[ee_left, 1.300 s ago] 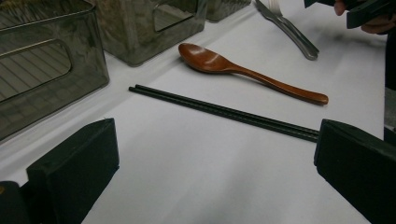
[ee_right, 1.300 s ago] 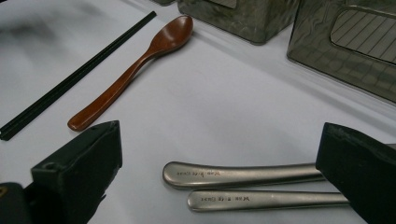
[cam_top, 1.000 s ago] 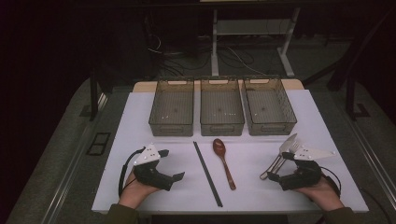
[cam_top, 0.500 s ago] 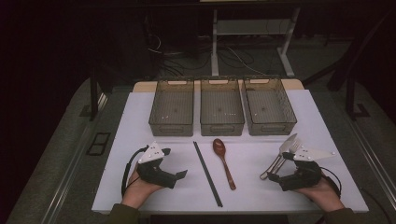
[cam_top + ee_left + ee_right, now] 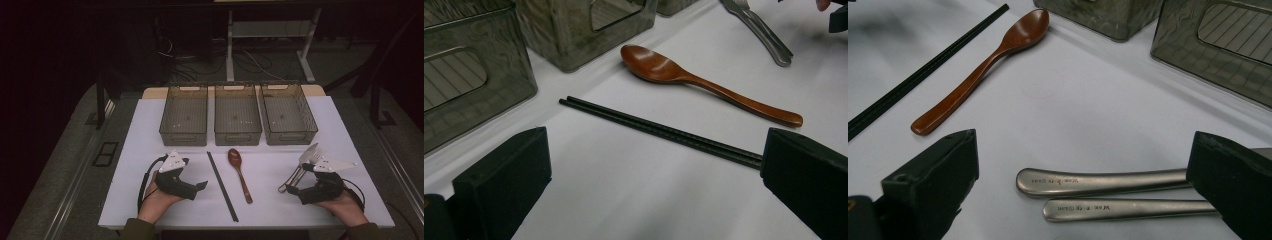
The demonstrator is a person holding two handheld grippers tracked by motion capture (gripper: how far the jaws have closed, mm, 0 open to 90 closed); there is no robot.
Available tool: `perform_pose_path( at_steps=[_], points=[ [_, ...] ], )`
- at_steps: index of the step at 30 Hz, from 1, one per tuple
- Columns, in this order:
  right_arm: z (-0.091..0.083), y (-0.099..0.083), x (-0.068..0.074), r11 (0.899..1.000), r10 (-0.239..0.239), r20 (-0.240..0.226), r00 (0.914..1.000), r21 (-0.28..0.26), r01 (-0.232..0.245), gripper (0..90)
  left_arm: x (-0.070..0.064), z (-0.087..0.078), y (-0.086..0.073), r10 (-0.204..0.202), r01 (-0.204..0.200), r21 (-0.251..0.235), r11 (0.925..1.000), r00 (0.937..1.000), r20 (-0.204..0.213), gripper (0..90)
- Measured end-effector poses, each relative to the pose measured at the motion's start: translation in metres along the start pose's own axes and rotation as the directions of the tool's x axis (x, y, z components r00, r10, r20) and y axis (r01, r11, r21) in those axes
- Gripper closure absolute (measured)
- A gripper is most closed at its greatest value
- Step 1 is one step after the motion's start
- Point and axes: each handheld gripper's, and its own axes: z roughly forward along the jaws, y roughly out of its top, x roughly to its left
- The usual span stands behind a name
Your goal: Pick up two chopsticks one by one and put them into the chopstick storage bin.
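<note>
A pair of black chopsticks [image 5: 222,186] lies lengthwise on the white mat [image 5: 142,145], with a brown wooden spoon [image 5: 239,173] just right of it. A metal fork and spoon [image 5: 300,167] lie side by side at the right. My left gripper [image 5: 199,189] rests on the mat left of the chopsticks, open. In the left gripper view the chopsticks [image 5: 659,131] cross between its wide jaws, with the wooden spoon [image 5: 704,85] beyond. My right gripper [image 5: 295,192] is open at the metal handles [image 5: 1098,182], which lie between its jaws. The wooden spoon [image 5: 983,70] lies farther off.
Three grey mesh bins stand in a row at the mat's far side: left [image 5: 184,134], middle [image 5: 237,135], right [image 5: 290,134]. The mat's front edge runs close under both hands. Dark floor, cables and a desk frame [image 5: 230,45] lie behind the table.
My left gripper has slid a little to the right, closer to the chopsticks. The right gripper and the utensils have stayed put.
</note>
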Motion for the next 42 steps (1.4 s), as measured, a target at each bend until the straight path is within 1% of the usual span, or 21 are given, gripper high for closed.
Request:
perform_pose_path(
  at_steps=[4, 7, 8, 9, 11, 13, 15, 18, 19, 21, 22, 23, 24, 25, 26, 27, 31, 33, 35, 36, 42],
  points=[
    [0.001, 0.000, 0.000, 1.000, -0.001, 0.002, 1.0000, 0.003, 0.001, 0.0, -0.002, 0.006, 0.002, -0.007, 0.007, 0.014, 0.9999, 1.0000, -0.006, 0.0],
    [0.001, 0.000, 0.000, 1.000, 0.000, 0.003, 1.0000, 0.010, 0.000, 0.0, -0.003, 0.012, 0.004, -0.010, 0.011, 0.030, 0.9995, 0.9996, -0.025, 0.0],
    [0.001, 0.000, 0.000, 1.000, 0.000, 0.003, 1.0000, 0.010, 0.000, 0.0, -0.003, 0.012, 0.004, -0.010, 0.011, 0.030, 0.9995, 0.9996, -0.025, 0.0],
    [0.001, 0.000, 0.000, 1.000, 0.000, 0.005, 1.0000, 0.012, 0.000, 0.0, -0.004, 0.015, 0.006, -0.015, 0.016, 0.036, 0.9992, 0.9993, -0.036, 0.0],
    [0.002, 0.000, 0.000, 1.000, 0.002, 0.006, 1.0000, 0.015, -0.002, 0.0, -0.004, 0.017, 0.006, -0.013, 0.014, 0.039, 0.9991, 0.9991, -0.041, 0.8],
    [0.002, 0.000, 0.000, 1.000, 0.002, 0.008, 1.0000, 0.014, -0.002, 0.0, -0.006, 0.022, 0.008, -0.011, 0.014, 0.049, 0.9987, 0.9984, -0.055, 1.3],
    [0.002, 0.000, 0.000, 1.000, 0.001, 0.010, 1.0000, 0.015, -0.002, 0.0, -0.007, 0.025, 0.009, -0.010, 0.013, 0.057, 0.9983, 0.9985, -0.053, 4.5],
    [0.002, 0.000, 0.000, 1.000, 0.001, 0.011, 0.9999, 0.016, -0.002, 0.0, -0.009, 0.028, 0.010, -0.013, 0.016, 0.060, 0.9981, 0.9988, -0.047, 11.7],
    [0.002, 0.000, 0.000, 1.000, 0.003, 0.011, 0.9999, 0.016, -0.003, 0.0, -0.011, 0.032, 0.011, -0.013, 0.016, 0.069, 0.9975, 0.9989, -0.045, 13.5],
    [0.002, 0.000, 0.000, 1.000, 0.002, 0.011, 0.9999, 0.017, -0.002, 0.0, -0.012, 0.034, 0.012, -0.017, 0.020, 0.074, 0.9971, 0.9986, -0.050, 14.1],
    [0.002, 0.000, 0.000, 1.000, 0.002, 0.012, 0.9999, 0.018, -0.003, 0.0, -0.013, 0.037, 0.013, -0.017, 0.022, 0.088, 0.9959, 0.9985, -0.051, 15.0],
    [0.002, 0.000, 0.000, 1.000, 0.002, 0.011, 0.9999, 0.018, -0.002, 0.0, -0.014, 0.039, 0.013, -0.031, 0.035, 0.088, 0.9955, 0.9984, -0.048, 16.6],
    [0.002, 0.000, 0.000, 1.000, 0.002, 0.011, 0.9999, 0.018, -0.002, 0.0, -0.014, 0.039, 0.013, -0.031, 0.035, 0.088, 0.9955, 0.9984, -0.048, 18.8],
    [0.003, 0.000, -0.001, 1.000, 0.002, 0.013, 0.9999, 0.019, -0.002, 0.0, -0.015, 0.042, 0.014, -0.046, 0.049, 0.097, 0.9941, 0.9981, -0.041, 19.7],
    [0.003, 0.000, -0.001, 1.000, 0.001, 0.014, 0.9999, 0.020, -0.002, 0.0, -0.015, 0.042, 0.014, -0.046, 0.049, 0.097, 0.9941, 0.9981, -0.041, 20.2],
    [0.003, 0.000, -0.001, 1.000, 0.001, 0.013, 0.9999, 0.023, -0.002, 0.0, -0.017, 0.045, 0.015, -0.062, 0.066, 0.090, 0.9938, 0.9972, -0.041, 21.5],
    [0.003, 0.000, -0.001, 1.000, 0.001, 0.015, 0.9999, 0.025, -0.002, 0.0, -0.020, 0.050, 0.016, -0.072, 0.077, 0.099, 0.9921, 0.9962, -0.048, 25.2],
    [0.003, 0.000, -0.001, 1.000, 0.001, 0.016, 0.9999, 0.027, -0.002, 0.0, -0.021, 0.051, 0.016, -0.070, 0.075, 0.107, 0.9914, 0.9964, -0.048, 26.3],
    [0.003, 0.000, -0.001, 1.000, 0.002, 0.016, 0.9999, 0.029, -0.003, 0.0, -0.024, 0.054, 0.016, -0.077, 0.082, 0.113, 0.9901, 0.9959, -0.048, 27.7],
    [0.003, 0.000, -0.001, 1.000, 0.004, 0.017, 0.9999, 0.030, -0.004, 0.0, -0.026, 0.058, 0.016, -0.069, 0.075, 0.132, 0.9884, 0.9964, -0.050, 27.8],
    [0.003, 0.000, -0.001, 1.000, 0.001, 0.015, 0.9999, 0.027, -0.002, 0.0, -0.032, 0.065, 0.015, -0.055, 0.068, 0.167, 0.9836, 0.9951, -0.081, 28.9]
  ],
)
